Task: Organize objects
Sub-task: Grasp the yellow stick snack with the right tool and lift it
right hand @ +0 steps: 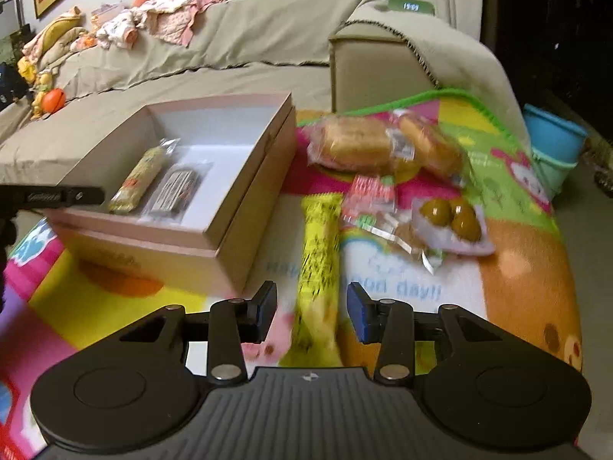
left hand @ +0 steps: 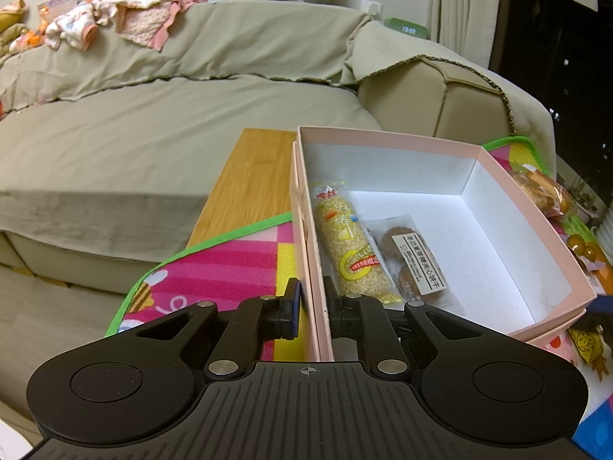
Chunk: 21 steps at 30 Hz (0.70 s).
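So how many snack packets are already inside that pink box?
2. A long rice-puff bar lies along the left wall of the pink box, and a biscuit packet lies beside it on its right. The rest of the visible floor is bare.

Warm indoor light; right view motion-blurred, fisheye edges bent.

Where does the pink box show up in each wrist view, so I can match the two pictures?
Left wrist: the pink box fills the centre and right; the left gripper has its fingers either side of the near left wall.
Right wrist: the pink box sits left of centre, beyond the open right gripper.
Shared landmark: the rice snack bar lying inside the box, beside a cookie packet.
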Tool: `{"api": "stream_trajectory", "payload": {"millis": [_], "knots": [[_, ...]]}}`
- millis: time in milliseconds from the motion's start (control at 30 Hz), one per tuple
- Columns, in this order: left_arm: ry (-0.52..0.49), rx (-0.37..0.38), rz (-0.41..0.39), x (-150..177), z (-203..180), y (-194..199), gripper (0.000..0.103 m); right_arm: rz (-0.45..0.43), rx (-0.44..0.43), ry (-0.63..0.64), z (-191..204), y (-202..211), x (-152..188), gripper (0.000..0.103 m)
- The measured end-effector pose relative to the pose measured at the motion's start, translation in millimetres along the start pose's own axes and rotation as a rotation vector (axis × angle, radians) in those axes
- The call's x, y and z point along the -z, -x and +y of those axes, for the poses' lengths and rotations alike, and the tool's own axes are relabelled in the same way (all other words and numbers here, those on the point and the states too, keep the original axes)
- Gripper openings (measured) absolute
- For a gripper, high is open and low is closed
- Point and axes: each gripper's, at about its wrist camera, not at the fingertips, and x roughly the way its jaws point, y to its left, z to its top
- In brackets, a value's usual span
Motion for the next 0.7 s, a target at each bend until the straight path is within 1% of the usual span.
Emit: {"api": "stream_trajectory", "payload": {"millis": [100, 233, 267, 300, 333, 500, 700], "knots": [[0.0, 0.0, -0.001, 0.1, 0.3, 0.3, 0.013, -0.006, 0.01, -0.004, -0.3, -14.0, -9.4, 0.04], [0.0, 0.0, -0.001, 0.1, 0.1, 0.2, 0.013, 0.015, -0.004, -0.009, 1.9, -28.9, -14.2, 0.039], [0.0, 0.002, -0.002, 0.2, 0.1, 0.2, 0.013, 0.023, -0.007, -0.007, 2.8, -30.2, -13.7, 0.032], [0.001, 0.002, -0.002, 0.2, 0.2, 0.2, 0.013, 0.03, -0.01, -0.003, 3.9, -29.9, -12.7, 0.028], [0.002, 0.003, -0.003, 0.3, 0.6, 0.7, 0.013, 0.032, -0.007, 0.009, 5.0, -27.8, -10.9, 0.024], [0.002, 0.005, -0.005, 0.4, 0.8, 1.8, 0.014, 0.048, 0.0, -0.003, -1.7, -4.2, 1.4, 0.022], [0.004, 0.007, -0.006, 0.1, 0.3, 1.8, 0.014, 0.054, 0.011, -0.016, -9.5, 45.1, 16.1, 0.021]]}}
